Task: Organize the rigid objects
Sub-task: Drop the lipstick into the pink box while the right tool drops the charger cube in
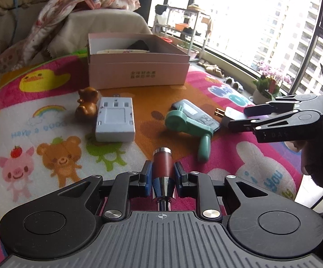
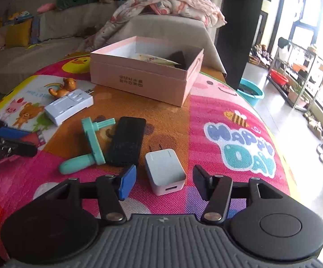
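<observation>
Pink cardboard box (image 2: 148, 82) sits open at back. Left gripper (image 1: 162, 174) pinches red-and-chrome knob (image 1: 162, 163); right gripper (image 2: 163, 179), jaws spread w/ white USB charger (image 2: 164, 172) between, near box. Next, probably: close, lift, drop in.

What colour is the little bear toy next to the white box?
The bear is shiny golden brown, clearest in the left wrist view.

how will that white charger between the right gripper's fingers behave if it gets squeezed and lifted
The charger looks like a hard, boxy plastic shell, so it should stay stiff under the pads and is unlikely to roll. Its smooth sides may be a bit slippery. It lies flat on the mat between the open right gripper, and is probably light.
</observation>
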`<state>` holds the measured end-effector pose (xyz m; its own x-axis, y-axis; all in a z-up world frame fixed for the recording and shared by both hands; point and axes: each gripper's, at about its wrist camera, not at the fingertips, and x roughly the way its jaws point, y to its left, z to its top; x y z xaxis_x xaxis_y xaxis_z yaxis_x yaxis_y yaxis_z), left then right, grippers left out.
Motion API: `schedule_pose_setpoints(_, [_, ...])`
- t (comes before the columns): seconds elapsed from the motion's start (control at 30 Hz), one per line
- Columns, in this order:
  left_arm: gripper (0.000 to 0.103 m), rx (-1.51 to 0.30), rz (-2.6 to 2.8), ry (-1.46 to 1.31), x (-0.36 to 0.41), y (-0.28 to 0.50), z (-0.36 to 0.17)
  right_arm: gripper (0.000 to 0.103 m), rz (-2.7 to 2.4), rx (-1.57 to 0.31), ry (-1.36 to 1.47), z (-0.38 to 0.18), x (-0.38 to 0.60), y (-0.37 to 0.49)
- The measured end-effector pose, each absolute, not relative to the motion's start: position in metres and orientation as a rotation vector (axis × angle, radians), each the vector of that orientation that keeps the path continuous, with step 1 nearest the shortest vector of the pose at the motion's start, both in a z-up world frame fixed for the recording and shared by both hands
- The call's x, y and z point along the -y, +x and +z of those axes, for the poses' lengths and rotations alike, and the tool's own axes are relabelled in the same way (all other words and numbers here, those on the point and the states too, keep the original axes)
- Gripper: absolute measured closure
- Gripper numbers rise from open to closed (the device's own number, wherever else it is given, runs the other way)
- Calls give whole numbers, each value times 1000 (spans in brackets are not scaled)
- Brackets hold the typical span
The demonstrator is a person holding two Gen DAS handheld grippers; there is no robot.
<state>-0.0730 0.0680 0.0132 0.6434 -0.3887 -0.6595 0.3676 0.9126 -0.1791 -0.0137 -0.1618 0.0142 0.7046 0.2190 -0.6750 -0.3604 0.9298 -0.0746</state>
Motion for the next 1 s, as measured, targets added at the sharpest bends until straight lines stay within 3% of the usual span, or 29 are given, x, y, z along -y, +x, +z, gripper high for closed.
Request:
schedule_pose_setpoints(0.2, [79,-768,-451,-17,-63,-76,10,51,323,-775,-121,4,164,8])
schedule_pose_setpoints(0.23, [79,-764,-454,-10,-62,-77,11,61,326,-769,-124,5,164,8])
schedule_pose_setpoints(0.3, [79,-758,-456,-3,-63,-77,15,71,352,-773,-160,7,160,5])
schedule_pose_setpoints(0.5, [79,-692,-477,-55,-77,-48,45,71,384,-719,-206,33,156,-2])
schedule_pose_setpoints(0.7, [79,-553,-442,-77,-87,31,87,71,387,-574,-199,75,142,32])
schedule_pose_setpoints(1.0, [78,-624,-312,-195,-87,156,75,71,370,-530,-183,84,101,135])
